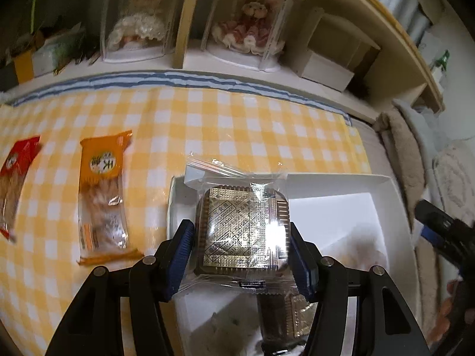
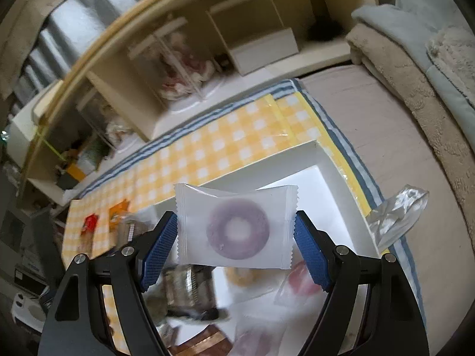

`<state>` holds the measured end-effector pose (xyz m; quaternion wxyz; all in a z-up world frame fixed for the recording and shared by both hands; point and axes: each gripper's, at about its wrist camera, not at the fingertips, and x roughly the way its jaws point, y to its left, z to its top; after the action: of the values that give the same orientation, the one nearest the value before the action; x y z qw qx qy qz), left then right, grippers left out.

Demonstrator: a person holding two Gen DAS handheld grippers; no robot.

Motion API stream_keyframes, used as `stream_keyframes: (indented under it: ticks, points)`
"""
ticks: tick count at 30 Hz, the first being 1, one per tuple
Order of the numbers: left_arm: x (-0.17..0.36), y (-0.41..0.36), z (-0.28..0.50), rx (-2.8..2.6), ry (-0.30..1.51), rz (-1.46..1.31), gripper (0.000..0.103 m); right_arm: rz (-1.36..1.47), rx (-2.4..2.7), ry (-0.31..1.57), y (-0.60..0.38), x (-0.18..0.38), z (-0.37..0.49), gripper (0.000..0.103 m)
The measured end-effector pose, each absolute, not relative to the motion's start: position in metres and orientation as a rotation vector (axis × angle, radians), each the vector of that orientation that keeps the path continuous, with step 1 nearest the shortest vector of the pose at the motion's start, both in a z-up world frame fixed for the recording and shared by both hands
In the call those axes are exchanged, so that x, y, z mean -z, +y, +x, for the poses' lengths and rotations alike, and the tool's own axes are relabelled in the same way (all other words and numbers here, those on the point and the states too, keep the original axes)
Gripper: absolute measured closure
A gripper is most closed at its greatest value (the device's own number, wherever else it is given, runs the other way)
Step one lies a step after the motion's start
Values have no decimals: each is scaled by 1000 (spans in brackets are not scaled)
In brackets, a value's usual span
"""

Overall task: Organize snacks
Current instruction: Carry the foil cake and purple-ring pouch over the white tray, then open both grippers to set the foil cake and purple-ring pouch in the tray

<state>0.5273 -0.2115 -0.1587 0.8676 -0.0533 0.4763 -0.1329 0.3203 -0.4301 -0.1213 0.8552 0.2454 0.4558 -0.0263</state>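
Yellow-checked cloth (image 1: 207, 124) covers the surface beneath a white tray (image 1: 383, 204), the landmark here. Nearest, above the tray's left end, the left gripper (image 1: 242, 255) has its blue fingers (image 1: 181, 255) pressed on both sides of a clear-wrapped gold pastry (image 1: 242, 231). Over the tray's middle, the right gripper (image 2: 236, 246) clamps a white doughnut packet (image 2: 236, 225) by its edges. Left of the tray lie an orange snack pack (image 1: 102, 195) and a red snack pack (image 1: 16, 184). Beyond the tray, a shelf (image 1: 297, 68) holds boxed dolls (image 1: 252, 26).

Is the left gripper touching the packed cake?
Touching. The left wrist view shows the left gripper pressing both blue pads against the sides of the packed cake.
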Motion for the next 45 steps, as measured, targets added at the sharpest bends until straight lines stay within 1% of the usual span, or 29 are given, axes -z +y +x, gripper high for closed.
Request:
stream_keyframes:
  ticks: [3,6,9,10,11,14,17,20,21,22,24,25,26,27,28,29,30,31,32,34,41,42,43,44,45]
  points:
    - [163,-220,524,299,1009,-82,44,512,81,994,-436,137,334,23]
    - [171,-221,517,327,1046,-124,44,491,101,1015,-437,151,345,23]
    - [174,-219,522,303,1024,-125,44,451,122,1018,-435,161,352,22]
    - [175,-219,523,300,1016,-127,42,437,131,1010,-434,163,353,15]
    - [174,-218,523,287,1013,-126,42,419,152,1008,-433,165,353,0]
    - [175,-221,522,275,1007,-96,42,384,172,1010,-432,164,352,0]
    - [172,-221,519,274,996,-98,38,385,170,1013,-434,159,348,0]
    - [166,-219,514,288,985,-111,32,375,162,1024,-434,156,344,0]
    - [163,-219,512,277,977,-97,26,373,156,1028,-434,155,342,0]
    - [160,-216,508,274,970,-91,24,374,152,1031,-434,155,341,0]
    - [155,-214,504,286,963,-88,24,394,143,1040,-435,156,338,0]
    - [154,-214,502,290,963,-90,26,410,140,1040,-436,155,337,0]
    - [152,-213,500,298,964,-95,29,441,133,1030,-438,154,335,6]
    - [150,-211,498,307,961,-97,41,486,112,1016,-441,153,333,13]
    - [148,-209,497,316,961,-100,58,528,90,1008,-443,152,333,34]
    - [147,-208,496,323,963,-102,64,579,62,1001,-444,152,333,51]
    - [146,-207,495,330,968,-106,71,630,26,992,-445,153,333,55]
    - [147,-207,495,344,977,-112,74,663,-15,985,-442,153,335,61]
    - [148,-207,496,358,986,-117,75,677,-43,987,-439,154,337,65]
    - [149,-212,497,378,998,-112,80,691,-94,1015,-428,161,342,70]
    - [153,-235,502,356,1003,27,80,632,-47,1157,-410,196,352,70]
    - [154,-234,503,331,1001,45,79,616,-16,1172,-412,201,352,71]
    - [156,-231,505,307,999,57,74,612,1,1171,-415,203,351,79]
    - [158,-225,507,312,1000,37,73,619,21,1167,-420,204,349,83]
    - [159,-223,508,312,999,29,70,619,43,1163,-424,204,348,83]
